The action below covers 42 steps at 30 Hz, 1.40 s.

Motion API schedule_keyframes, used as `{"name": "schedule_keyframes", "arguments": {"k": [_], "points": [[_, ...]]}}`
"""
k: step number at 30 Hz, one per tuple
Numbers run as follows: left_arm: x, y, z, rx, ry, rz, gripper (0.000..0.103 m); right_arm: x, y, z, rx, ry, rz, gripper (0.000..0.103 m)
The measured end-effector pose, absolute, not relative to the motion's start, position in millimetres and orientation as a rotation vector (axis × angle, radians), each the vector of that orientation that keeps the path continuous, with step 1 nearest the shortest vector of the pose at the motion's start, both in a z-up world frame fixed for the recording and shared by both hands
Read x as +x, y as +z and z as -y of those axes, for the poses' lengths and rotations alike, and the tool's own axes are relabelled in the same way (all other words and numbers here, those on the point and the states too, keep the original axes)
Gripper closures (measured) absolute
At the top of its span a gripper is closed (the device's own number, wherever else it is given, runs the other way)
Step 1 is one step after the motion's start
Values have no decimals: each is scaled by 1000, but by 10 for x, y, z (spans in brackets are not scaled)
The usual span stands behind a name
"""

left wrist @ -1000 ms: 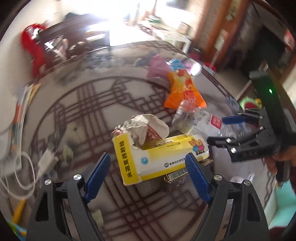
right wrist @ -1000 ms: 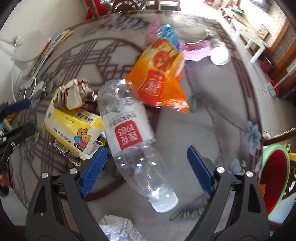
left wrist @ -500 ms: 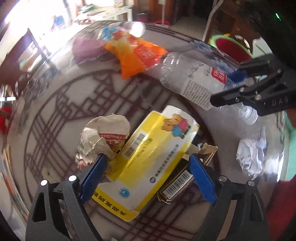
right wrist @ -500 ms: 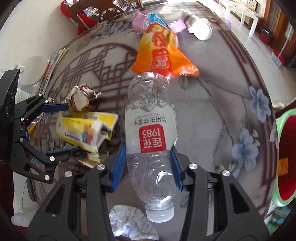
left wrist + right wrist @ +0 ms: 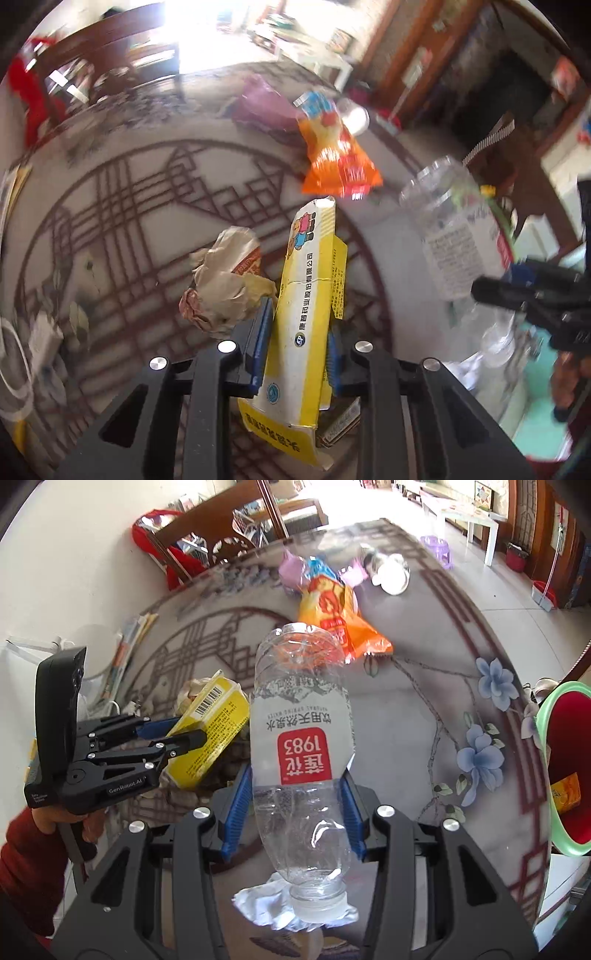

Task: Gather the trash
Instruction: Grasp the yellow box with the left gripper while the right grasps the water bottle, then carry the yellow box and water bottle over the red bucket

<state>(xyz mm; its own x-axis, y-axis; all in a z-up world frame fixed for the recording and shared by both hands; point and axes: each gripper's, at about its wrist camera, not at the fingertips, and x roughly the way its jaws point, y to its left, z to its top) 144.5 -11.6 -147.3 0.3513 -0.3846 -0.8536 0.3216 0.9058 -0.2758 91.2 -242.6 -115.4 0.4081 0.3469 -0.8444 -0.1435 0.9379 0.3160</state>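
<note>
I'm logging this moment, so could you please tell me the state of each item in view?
Left gripper: shut on yellow box.
Yellow box: crushed, gripped.
Right gripper: shut on plastic bottle.
Plastic bottle: empty, capped, gripped.
Paper wad: crumpled, on table.
Orange snack bag: lying on table.

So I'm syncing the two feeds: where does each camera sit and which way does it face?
Left wrist: on the left tool, facing across the table; it clamps the yellow carton.
Right wrist: on the right tool, facing the table's far edge; it clamps the plastic bottle, sleeved hand at left.
Shared: both items, orange snack bag.
</note>
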Motion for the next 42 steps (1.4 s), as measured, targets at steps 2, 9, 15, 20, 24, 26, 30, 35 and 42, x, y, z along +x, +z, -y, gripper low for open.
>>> {"name": "schedule_keyframes", "arguments": {"k": [2,9,15,20,24,26,30,35,42], "points": [[1316,-1349,29,-153,-434,-1086,80,817,-1067,2421,208,309,-1085,59],[879,-1114,-32,-292,-347,-1021,80,544,-867,2372,211,304,-1031,59],[614,-1039,12,-301,-346,-1010,80,316,-832,2403,227,299,-1016,59],[481,-969,120,-287,-364,-1002,80,126,-784,2448,237,291,-997,59],[419,-908,231,-263,-381,-989,80,6,-724,2516,234,270,-984,59],[403,-888,280,-263,-392,-985,80,-44,-704,2569,232,257,-980,59],[383,-862,372,-255,-404,-980,80,-89,-672,2650,235,240,-978,59],[318,-805,384,-240,-385,-960,80,-79,-653,2719,238,238,-975,59],[260,-738,279,-231,-317,-936,80,52,-653,2710,222,257,-974,59]]}}
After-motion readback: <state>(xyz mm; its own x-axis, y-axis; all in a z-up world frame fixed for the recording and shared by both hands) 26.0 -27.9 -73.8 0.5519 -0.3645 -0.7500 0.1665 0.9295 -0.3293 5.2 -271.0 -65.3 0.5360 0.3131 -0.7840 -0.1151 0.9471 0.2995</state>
